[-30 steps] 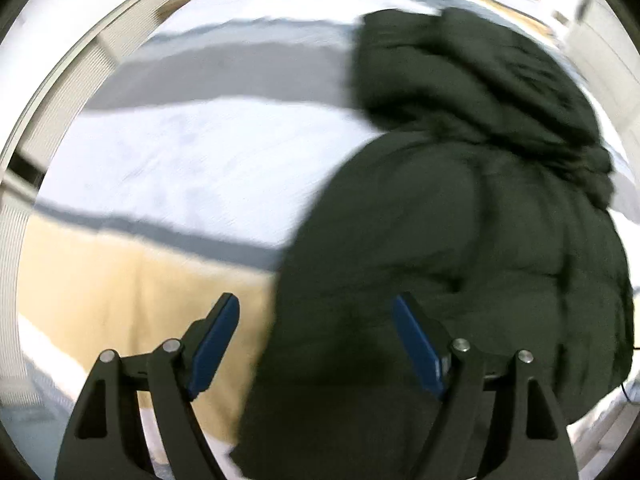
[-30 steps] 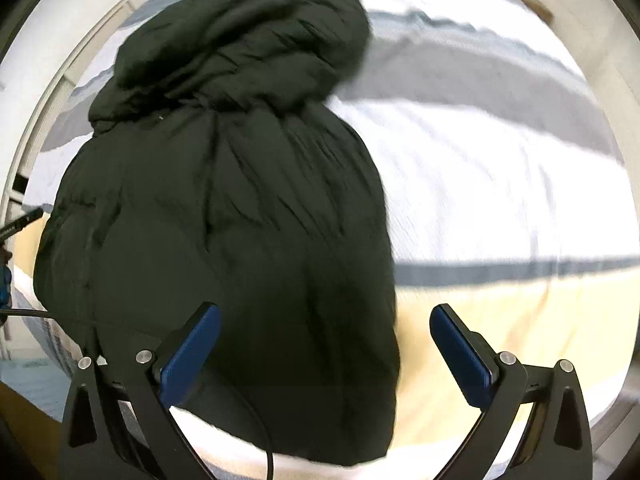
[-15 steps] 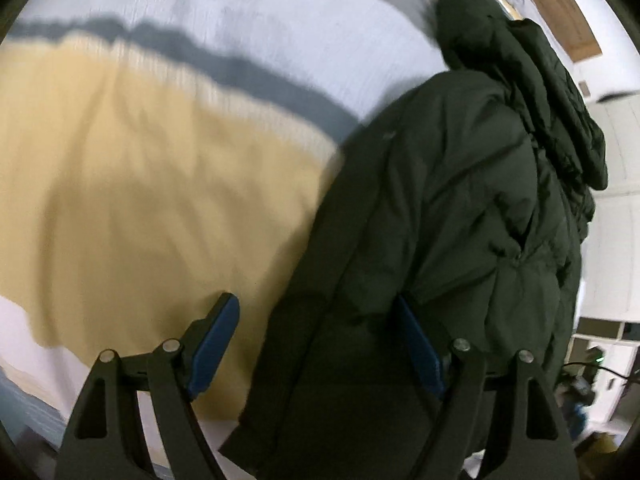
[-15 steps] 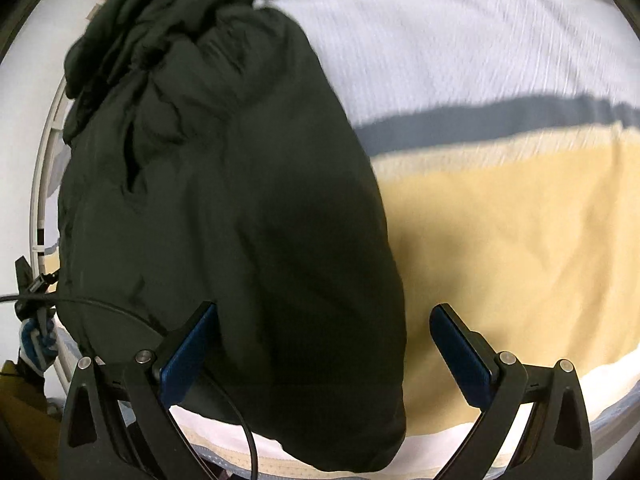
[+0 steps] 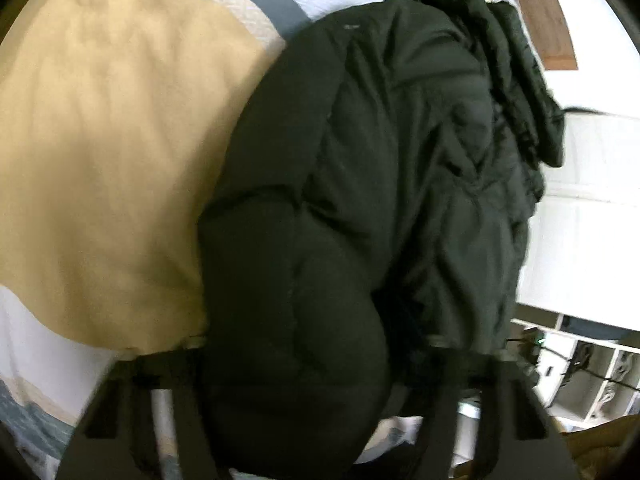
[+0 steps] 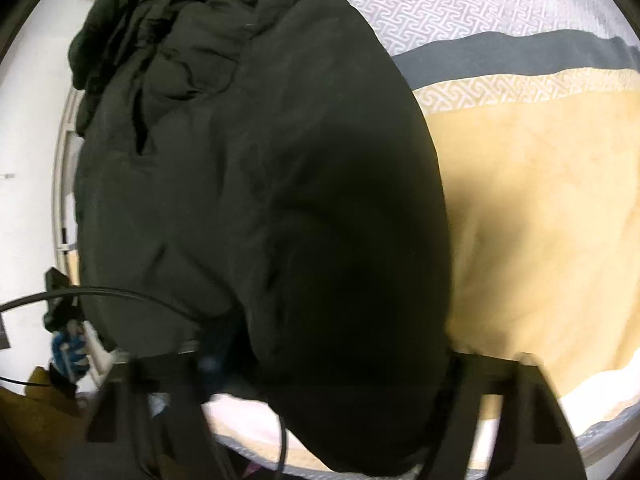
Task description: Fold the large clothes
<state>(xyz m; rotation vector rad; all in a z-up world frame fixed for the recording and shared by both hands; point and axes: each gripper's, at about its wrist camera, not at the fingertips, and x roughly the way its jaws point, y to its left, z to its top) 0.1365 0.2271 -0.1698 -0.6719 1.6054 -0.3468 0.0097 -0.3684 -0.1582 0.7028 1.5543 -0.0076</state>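
— Fingers first: how do they stand on the left gripper (image 5: pixel 312 344)?
— Blurred and dark at 6 o'clock in the left wrist view. They have just been closing, and the hem of the jacket (image 5: pixel 360 200) bulges up thick between them. The fingers (image 5: pixel 444 354) are clenched on that hem, grasping the jacket.

— And the right gripper (image 6: pixel 328 356)?
— Its fingers (image 6: pixel 480 364) have also just been closing, with the jacket's hem filling the gap between them. The pads are smeared and partly buried in cloth, so I cannot tell whether they pinch it yet.

— Where does the jacket lie?
— On the bed (image 5: pixel 100 140). It is a dark green, puffy jacket with its hem at the near edge. In the left view it runs from 6 o'clock up toward 1 o'clock, where the hood lies bunched. In the right view it runs from 6 toward 11 o'clock.

— What is under it?
— A bed cover with a wide yellow band, at 9 o'clock in the left view and at 3 o'clock in the right. Past that come a grey stripe and pale patterned cloth.

— Anything else nearby?
— A thin black cable (image 6: pixel 120 292) arcs across the jacket's lower edge at 8 o'clock in the right view. White shelves (image 5: pixel 580 380) stand off the bed at 4 o'clock in the left view.
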